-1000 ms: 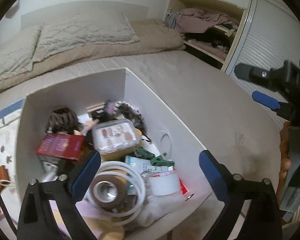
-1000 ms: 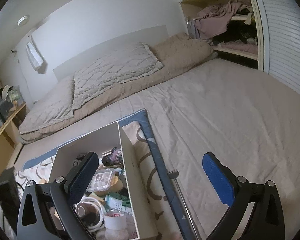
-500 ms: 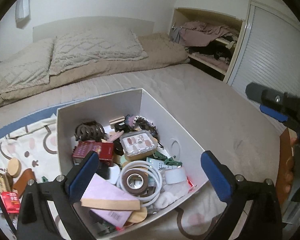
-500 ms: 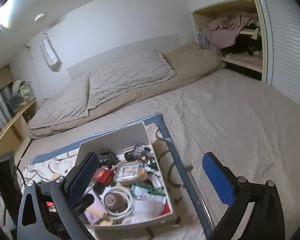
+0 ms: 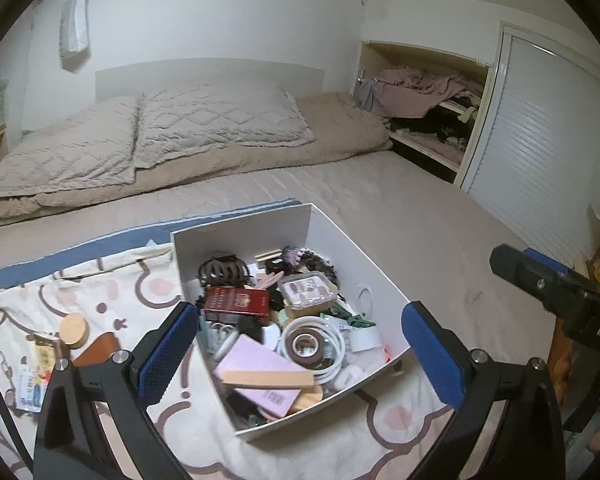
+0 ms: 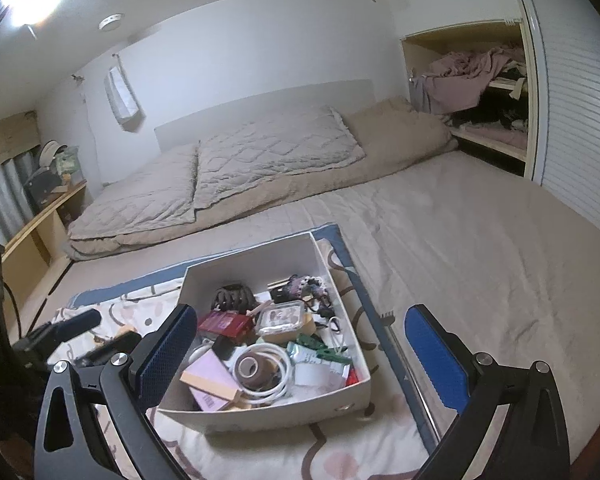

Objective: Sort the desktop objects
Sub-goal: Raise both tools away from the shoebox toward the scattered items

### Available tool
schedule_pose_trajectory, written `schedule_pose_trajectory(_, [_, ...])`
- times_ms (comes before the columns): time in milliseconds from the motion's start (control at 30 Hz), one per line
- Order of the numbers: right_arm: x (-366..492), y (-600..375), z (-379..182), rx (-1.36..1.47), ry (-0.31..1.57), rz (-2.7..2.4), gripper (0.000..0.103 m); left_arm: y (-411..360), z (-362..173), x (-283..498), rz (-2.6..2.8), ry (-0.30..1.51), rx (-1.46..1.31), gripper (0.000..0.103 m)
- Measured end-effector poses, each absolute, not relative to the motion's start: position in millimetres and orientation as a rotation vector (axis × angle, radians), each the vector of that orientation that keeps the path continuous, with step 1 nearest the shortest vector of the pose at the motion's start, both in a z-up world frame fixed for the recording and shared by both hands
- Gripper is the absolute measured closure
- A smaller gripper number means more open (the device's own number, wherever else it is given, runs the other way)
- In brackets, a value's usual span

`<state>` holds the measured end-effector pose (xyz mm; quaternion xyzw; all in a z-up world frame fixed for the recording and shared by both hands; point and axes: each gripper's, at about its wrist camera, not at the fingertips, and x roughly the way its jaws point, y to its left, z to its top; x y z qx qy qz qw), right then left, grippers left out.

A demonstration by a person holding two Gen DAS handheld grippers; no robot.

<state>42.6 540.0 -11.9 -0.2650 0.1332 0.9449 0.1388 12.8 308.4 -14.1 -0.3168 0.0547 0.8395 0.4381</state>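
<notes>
A white box [image 5: 384, 292] [image 6: 260, 414] full of small things sits on a patterned cloth [image 5: 112, 300] on the bed. Inside are a brown tape roll [image 5: 306, 346] [image 6: 254, 368], a white cable coil [image 5: 336, 344], a red box [image 5: 236, 302] [image 6: 224, 325], a pink pad [image 5: 256, 368], a clear case [image 5: 306, 290] and a brown hair claw [image 5: 222, 270]. My left gripper [image 5: 300, 354] is open and empty, above the box's near side. My right gripper [image 6: 302, 350] is open and empty, held back above the box.
Loose items lie on the cloth left of the box: a round wooden lid [image 5: 74, 330], a brown case [image 5: 98, 350], small packets [image 5: 30, 380]. Pillows [image 5: 220, 124] and a blanket lie at the bed's head. An open closet [image 5: 428, 120] stands at the right. A metal rod [image 6: 404, 368] lies right of the box.
Both grippers have pulled back and risen from the box, so the whole box and the cloth now show. Both stay open and empty.
</notes>
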Motion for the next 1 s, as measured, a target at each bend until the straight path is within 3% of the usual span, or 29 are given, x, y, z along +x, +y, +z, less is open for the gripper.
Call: schedule_pose_trajectory(1000, [43.5,427.3,10.0,-0.751,0.207,2.890,0.000,143.0,32.0,-16.5,2.352,0.069,-0.742,0.001])
